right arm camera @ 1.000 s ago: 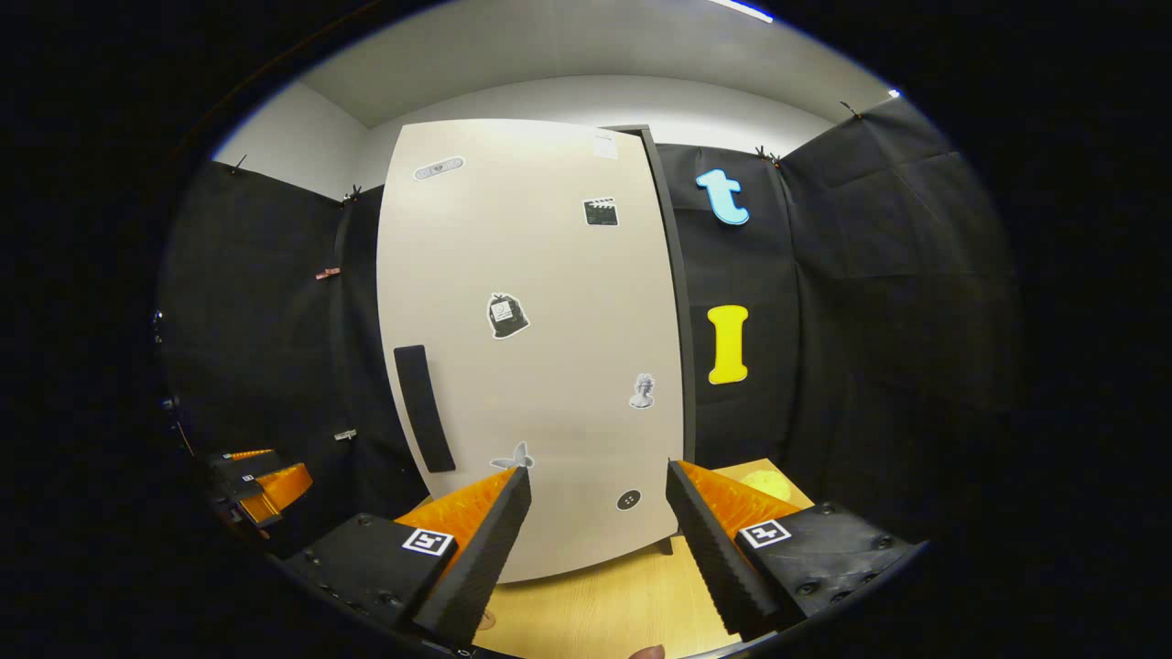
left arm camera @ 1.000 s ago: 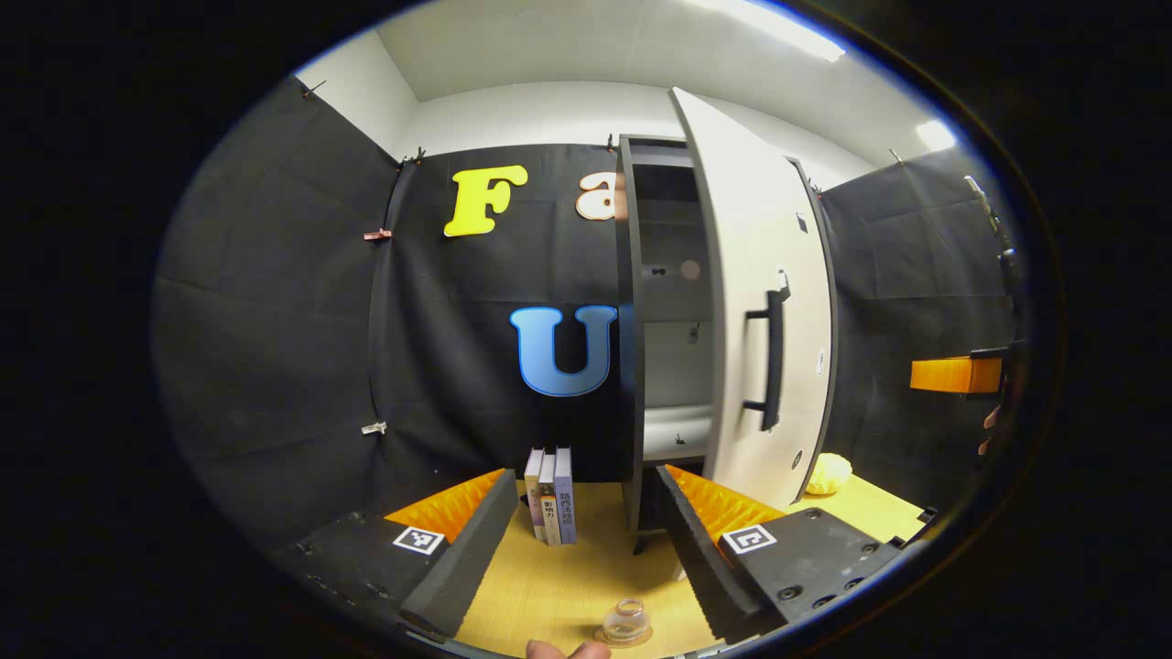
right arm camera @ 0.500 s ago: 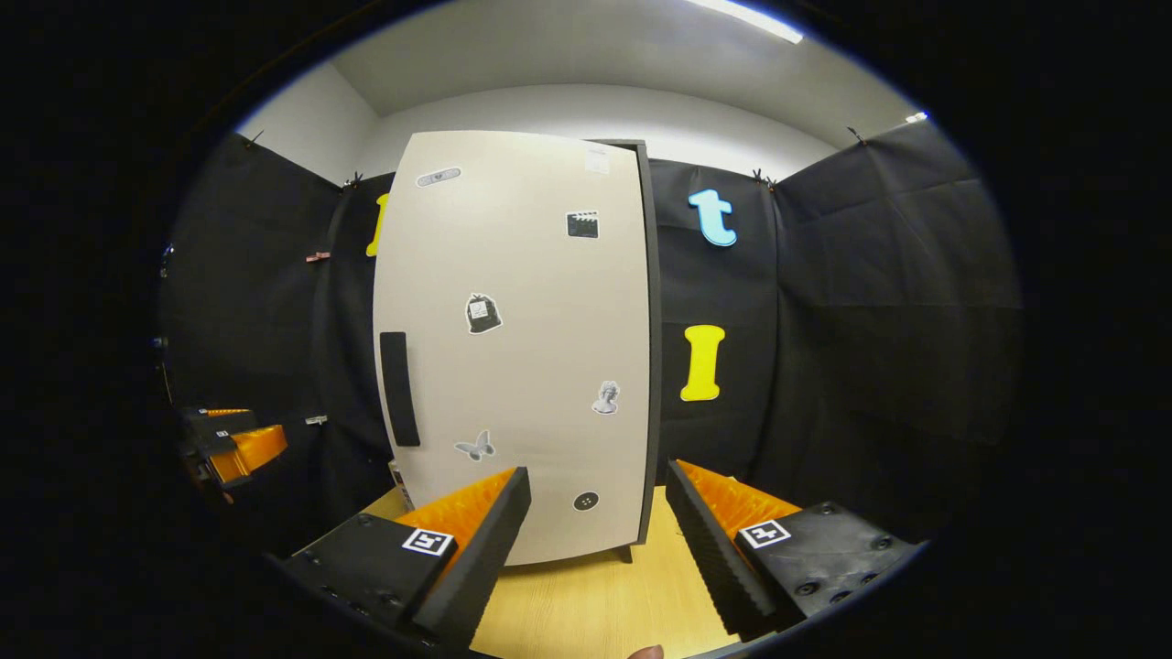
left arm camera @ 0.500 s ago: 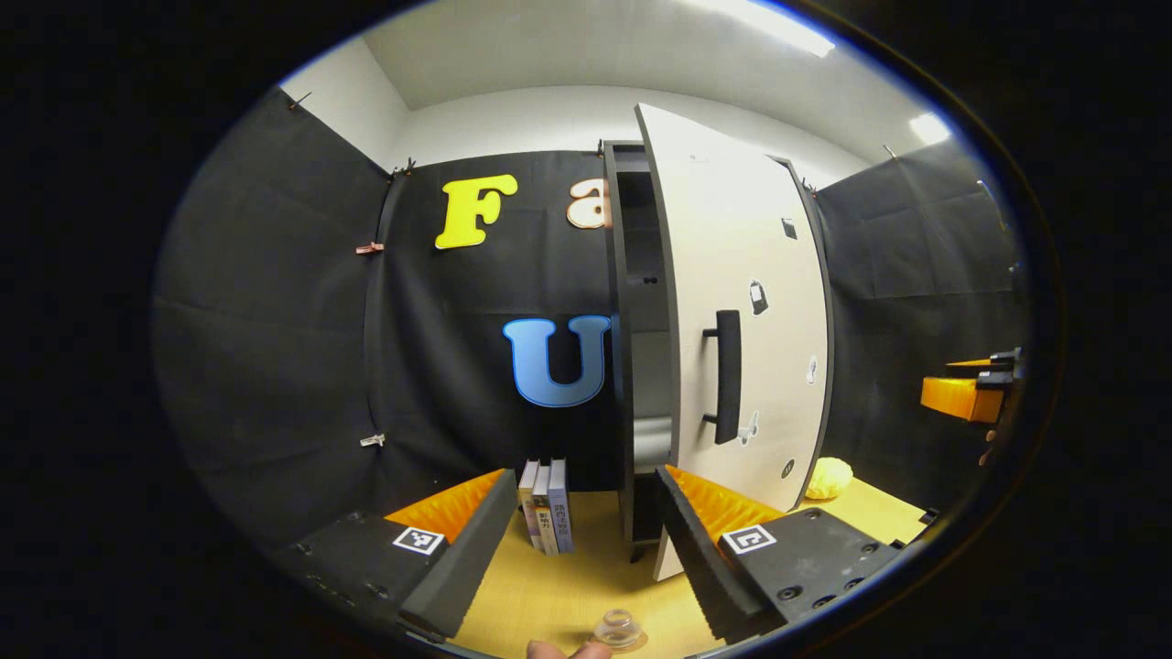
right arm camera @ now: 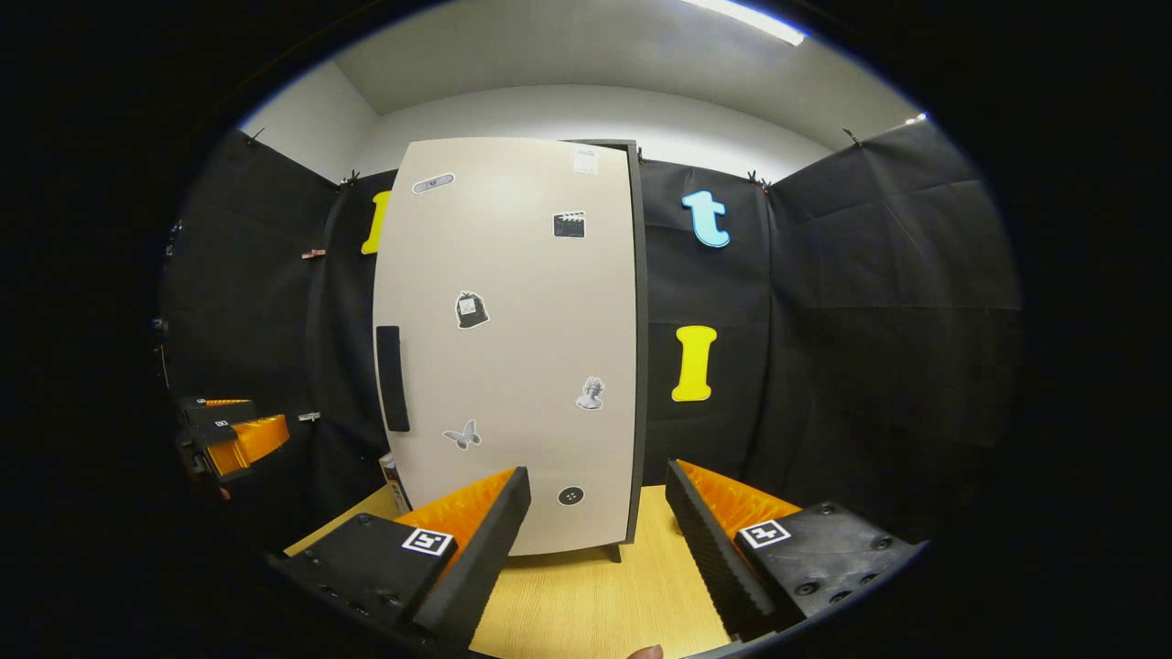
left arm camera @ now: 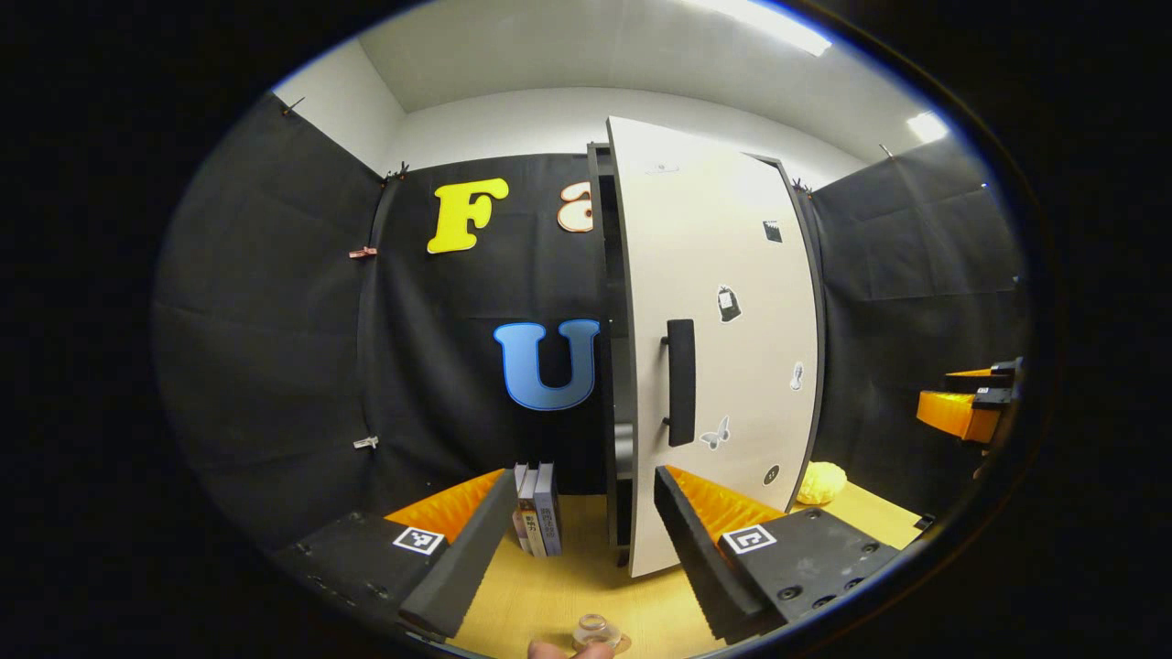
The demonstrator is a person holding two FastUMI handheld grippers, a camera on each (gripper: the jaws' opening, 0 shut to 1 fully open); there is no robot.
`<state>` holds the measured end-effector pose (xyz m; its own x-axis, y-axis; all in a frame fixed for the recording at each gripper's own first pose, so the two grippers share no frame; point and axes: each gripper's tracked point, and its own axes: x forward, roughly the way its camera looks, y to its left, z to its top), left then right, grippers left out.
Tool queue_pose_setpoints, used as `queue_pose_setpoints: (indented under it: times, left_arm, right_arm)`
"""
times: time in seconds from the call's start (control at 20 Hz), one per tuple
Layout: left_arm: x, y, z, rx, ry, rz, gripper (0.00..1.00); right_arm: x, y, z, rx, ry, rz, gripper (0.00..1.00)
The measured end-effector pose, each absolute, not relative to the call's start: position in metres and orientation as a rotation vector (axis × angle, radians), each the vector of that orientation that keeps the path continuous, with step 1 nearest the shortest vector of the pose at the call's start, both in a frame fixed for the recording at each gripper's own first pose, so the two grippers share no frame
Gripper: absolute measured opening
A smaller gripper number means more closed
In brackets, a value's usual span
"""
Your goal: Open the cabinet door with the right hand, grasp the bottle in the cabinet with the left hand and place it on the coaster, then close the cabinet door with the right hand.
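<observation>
The tall cabinet (left arm camera: 612, 366) stands on the wooden table with its pale door (left arm camera: 723, 348) a narrow gap from closed; its dark handle (left arm camera: 680, 382) faces me. In the right gripper view the door (right arm camera: 513, 348) and handle (right arm camera: 392, 377) look almost flush. A small clear bottle (left arm camera: 595, 630) sits on a coaster at the bottom edge, beside a fingertip. My left gripper (left arm camera: 577, 540) is open and empty, above the bottle. My right gripper (right arm camera: 595, 540) is open, apart from the door, and shows far right (left arm camera: 971, 407). The left gripper shows at far left (right arm camera: 229, 435).
Several upright books (left arm camera: 536, 508) stand left of the cabinet, also glimpsed as books (right arm camera: 394, 476) behind the door's edge. A yellow crumpled object (left arm camera: 821, 482) lies on the table (left arm camera: 549, 586) right of the cabinet. Stickers dot the door.
The door has swung from wide open to nearly closed. The right gripper has drawn back from it. The left gripper has lifted slightly, with the bottle sliding toward the view's bottom edge.
</observation>
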<state>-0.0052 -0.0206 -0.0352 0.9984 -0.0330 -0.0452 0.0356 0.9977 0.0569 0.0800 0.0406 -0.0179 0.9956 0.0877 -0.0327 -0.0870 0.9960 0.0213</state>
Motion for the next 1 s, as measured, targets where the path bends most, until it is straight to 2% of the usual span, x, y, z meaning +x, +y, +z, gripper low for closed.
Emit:
queue_pose_setpoints:
  times: [1.0]
  left_arm:
    - [0.021, -0.019, -0.04, 0.039, 0.02, -0.039, 0.95]
  right_arm:
    - [0.095, 0.033, -0.019, -0.024, 0.003, 0.048, 0.97]
